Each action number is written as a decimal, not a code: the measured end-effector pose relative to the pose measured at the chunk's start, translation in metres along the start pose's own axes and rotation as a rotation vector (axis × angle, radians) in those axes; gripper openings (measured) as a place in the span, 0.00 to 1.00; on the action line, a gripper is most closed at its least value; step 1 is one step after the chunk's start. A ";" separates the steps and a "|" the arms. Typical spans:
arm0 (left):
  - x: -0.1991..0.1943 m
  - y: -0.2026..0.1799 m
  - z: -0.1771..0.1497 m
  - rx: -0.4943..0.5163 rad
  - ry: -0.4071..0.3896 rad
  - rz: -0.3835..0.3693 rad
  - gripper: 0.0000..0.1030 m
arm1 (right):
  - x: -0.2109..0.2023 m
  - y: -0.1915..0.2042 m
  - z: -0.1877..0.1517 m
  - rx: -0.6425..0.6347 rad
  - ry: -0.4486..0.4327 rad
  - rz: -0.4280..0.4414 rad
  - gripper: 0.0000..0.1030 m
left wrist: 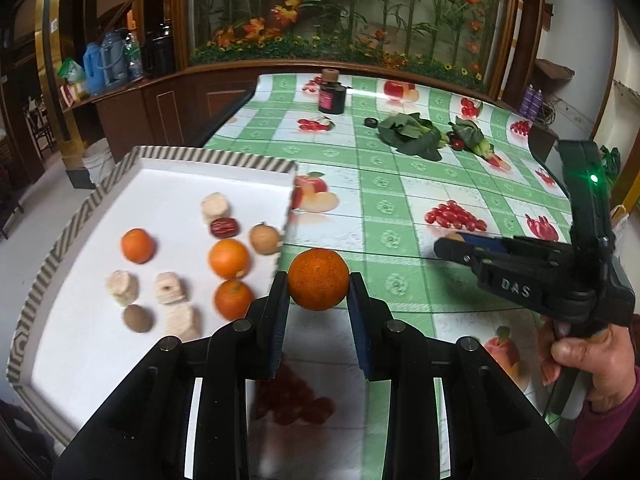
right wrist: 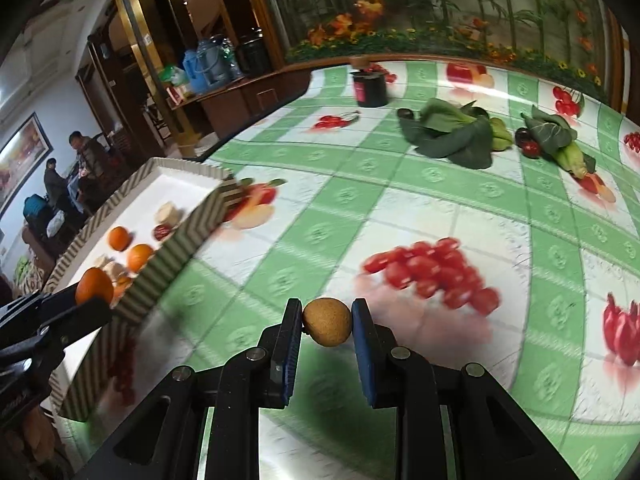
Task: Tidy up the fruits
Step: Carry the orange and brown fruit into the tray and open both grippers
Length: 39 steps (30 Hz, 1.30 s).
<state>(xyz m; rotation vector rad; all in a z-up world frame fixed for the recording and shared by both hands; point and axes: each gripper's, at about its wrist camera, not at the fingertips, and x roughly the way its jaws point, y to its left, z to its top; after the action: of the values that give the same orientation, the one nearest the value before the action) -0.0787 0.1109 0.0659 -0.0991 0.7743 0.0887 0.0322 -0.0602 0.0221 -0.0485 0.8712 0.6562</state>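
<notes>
Left claw [left wrist: 319, 282]: clenched on an orange [left wrist: 319, 279], pads pressing its two sides. The orange is held clear of the worktop [left wrist: 400, 184], just beside the right edge of the tray [left wrist: 208, 157]. In the right wrist view the same claw [right wrist: 94, 294] shows at the left border, with the orange [right wrist: 94, 286] at the tray's near wall.

Right claw [right wrist: 327, 322]: clenched on a small brown round fruit [right wrist: 327, 322], held above the worktop near a printed cluster of red tomatoes. In the left wrist view this claw [left wrist: 450, 246] sits at the right, held by a hand [left wrist: 592, 356]; the letters "DAS" are moulded on its body.

Tray: white floor, striped rim, at the worktop's left edge. Contents: three oranges [left wrist: 229, 258], a red date [left wrist: 224, 228], two brown round fruits [left wrist: 264, 239] and several pale cut pieces [left wrist: 215, 206], all lying loose and apart.

Worktop: green-and-white check cloth with printed fruit. At the far side stands a dark jar [left wrist: 331, 94] with a pink label, text unreadable. Right of it lie leafy greens [left wrist: 412, 136] and a corn cob [right wrist: 574, 162], with a small red fruit [left wrist: 457, 143] between them.
</notes>
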 end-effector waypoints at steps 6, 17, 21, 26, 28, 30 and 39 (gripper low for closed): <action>-0.010 0.024 -0.006 -0.020 -0.013 0.055 0.28 | -0.003 0.024 -0.009 -0.011 -0.006 0.042 0.24; -0.019 0.054 -0.012 -0.049 -0.034 0.135 0.28 | -0.003 0.067 -0.014 -0.065 -0.009 0.091 0.24; -0.020 0.062 -0.014 -0.052 -0.039 0.152 0.28 | 0.000 0.083 -0.015 -0.089 -0.001 0.104 0.24; -0.025 0.079 -0.017 -0.060 -0.047 0.181 0.28 | 0.003 0.106 -0.012 -0.127 0.001 0.126 0.24; -0.027 0.088 -0.018 -0.070 -0.049 0.188 0.28 | 0.004 0.117 -0.010 -0.149 0.000 0.138 0.24; -0.031 0.098 -0.020 -0.081 -0.053 0.199 0.28 | 0.006 0.128 -0.009 -0.171 0.002 0.156 0.24; -0.029 0.142 -0.032 -0.154 -0.015 0.247 0.28 | 0.024 0.185 -0.009 -0.301 0.045 0.233 0.24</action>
<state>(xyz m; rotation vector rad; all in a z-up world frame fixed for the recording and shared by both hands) -0.1387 0.2466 0.0555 -0.1484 0.7618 0.3833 -0.0649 0.0983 0.0398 -0.2351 0.8216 1.0049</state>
